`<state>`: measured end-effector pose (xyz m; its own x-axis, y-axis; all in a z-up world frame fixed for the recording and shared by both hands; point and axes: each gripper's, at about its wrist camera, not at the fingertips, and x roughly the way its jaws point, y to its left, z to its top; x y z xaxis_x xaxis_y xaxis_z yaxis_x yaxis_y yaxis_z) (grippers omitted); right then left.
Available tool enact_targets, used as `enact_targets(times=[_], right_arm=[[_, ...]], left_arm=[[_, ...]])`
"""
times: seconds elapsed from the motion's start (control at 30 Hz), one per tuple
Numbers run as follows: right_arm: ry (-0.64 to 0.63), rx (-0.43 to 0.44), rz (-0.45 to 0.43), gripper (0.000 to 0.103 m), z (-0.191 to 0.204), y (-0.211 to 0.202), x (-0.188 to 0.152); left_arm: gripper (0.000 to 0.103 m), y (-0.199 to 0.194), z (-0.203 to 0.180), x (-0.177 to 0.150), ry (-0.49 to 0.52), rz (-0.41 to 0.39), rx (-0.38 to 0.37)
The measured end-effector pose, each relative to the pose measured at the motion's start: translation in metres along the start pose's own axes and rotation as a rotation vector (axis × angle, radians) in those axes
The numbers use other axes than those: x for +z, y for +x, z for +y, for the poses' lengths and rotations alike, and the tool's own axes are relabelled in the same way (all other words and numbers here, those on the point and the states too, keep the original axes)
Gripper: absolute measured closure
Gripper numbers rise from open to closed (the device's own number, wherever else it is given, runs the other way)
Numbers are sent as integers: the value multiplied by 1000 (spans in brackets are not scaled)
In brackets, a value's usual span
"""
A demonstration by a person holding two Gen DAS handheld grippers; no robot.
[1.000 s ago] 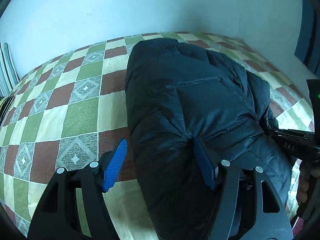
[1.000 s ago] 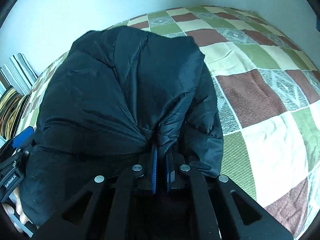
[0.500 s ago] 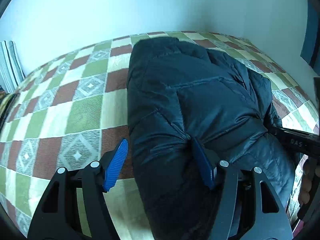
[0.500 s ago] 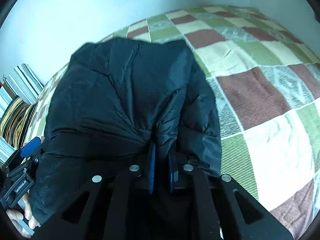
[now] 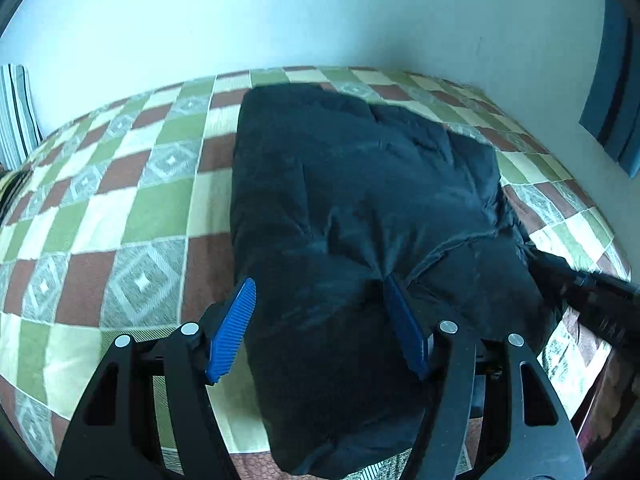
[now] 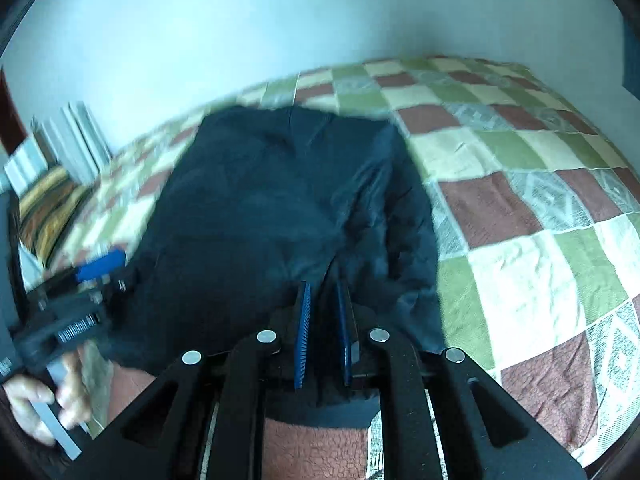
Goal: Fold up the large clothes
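The dark puffy jacket (image 5: 360, 216) lies bundled on the bed (image 5: 132, 216), over its checked green, brown and cream cover, with its near edge toward both cameras. The step in hand appears to be gripping that near edge at two points before carrying it into a fold. The left gripper (image 5: 320, 324) stands wide open; its right blue pad (image 5: 406, 330) presses into the fabric while its left pad (image 5: 232, 330) sits just off the jacket's left edge, so nothing is clamped. The right gripper (image 6: 323, 330) is nearly closed, with a pinch of jacket fabric drawn into the narrow gap between its blue pads (image 6: 303, 332); the hold looks real but thin. The next move calls for the left gripper to close on a thick bite of the edge, then for both grippers to lift together and carry the edge toward the far side, level, so the slippery padded shell does not slide out. Against the picture from half a second ago, the left gripper's opening is unchanged, the right gripper's pads stand slightly wider apart, and both views now sit further back from the jacket, with more of the wall (image 5: 320, 20) showing. The right wrist view is blurred by motion.
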<state>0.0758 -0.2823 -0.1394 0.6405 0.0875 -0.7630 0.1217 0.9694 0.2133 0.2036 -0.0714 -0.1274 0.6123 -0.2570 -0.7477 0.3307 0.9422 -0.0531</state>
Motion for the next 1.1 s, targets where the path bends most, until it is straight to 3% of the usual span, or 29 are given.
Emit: enact_targets(times=[0.17,0.37,0.73,0.93,1.1], right_arm=[[4,17,78,92,-6,33,-15],[27,32,69,93,-13,41,-20],[34,13,48,92,-7,35,-19],[50,27,32,90,-7,18,-13],[46,39,-37,88,-6,-9,19]], left_arm=[[34,16,-1,-10,46,-1,16],[35,26,-3,-22,64,-19,40],[35,20,-2,-20,45,-36,25],[35,4,11,-8,-30,-7,-30],[35,-21,16,16,-15,-86,-21]])
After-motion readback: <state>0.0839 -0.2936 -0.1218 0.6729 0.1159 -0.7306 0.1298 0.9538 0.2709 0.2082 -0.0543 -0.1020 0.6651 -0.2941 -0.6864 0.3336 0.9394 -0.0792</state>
